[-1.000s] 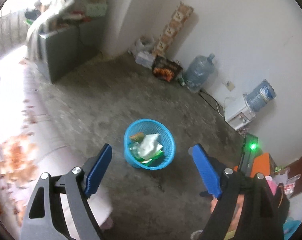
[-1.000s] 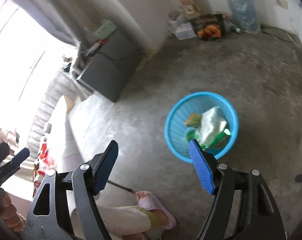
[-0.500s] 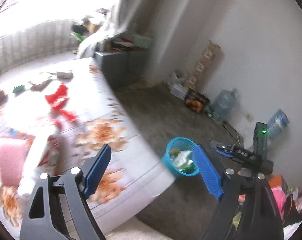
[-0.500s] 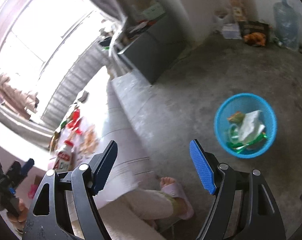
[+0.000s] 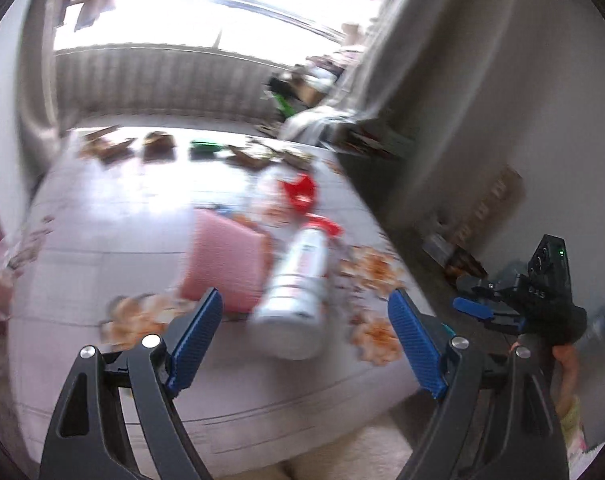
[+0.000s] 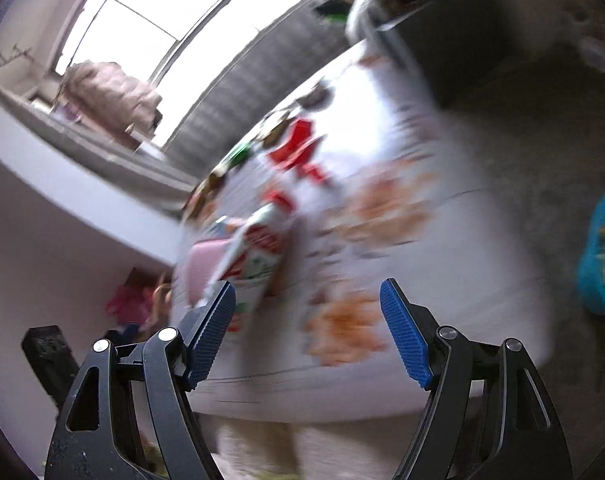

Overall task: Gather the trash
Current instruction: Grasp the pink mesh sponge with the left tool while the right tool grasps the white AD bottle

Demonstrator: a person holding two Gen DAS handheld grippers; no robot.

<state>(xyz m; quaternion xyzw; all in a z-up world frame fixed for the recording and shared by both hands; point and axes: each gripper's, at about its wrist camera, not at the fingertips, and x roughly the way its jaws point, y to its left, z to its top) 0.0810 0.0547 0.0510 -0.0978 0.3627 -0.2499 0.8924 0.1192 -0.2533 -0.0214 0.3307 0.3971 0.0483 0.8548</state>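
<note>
Both grippers hover over a littered bed, jaws apart and empty.

A white bottle lies on the floral bed at 12 o'clock of the left gripper, a pink pack touching it at 10. The right gripper has red wrappers at 12 and the blue basket at 3. The view is blurred; best to steady, then straddle the bottle's middle squarely.

Bottle, pink box crowd bed centre; near edge free.
</note>
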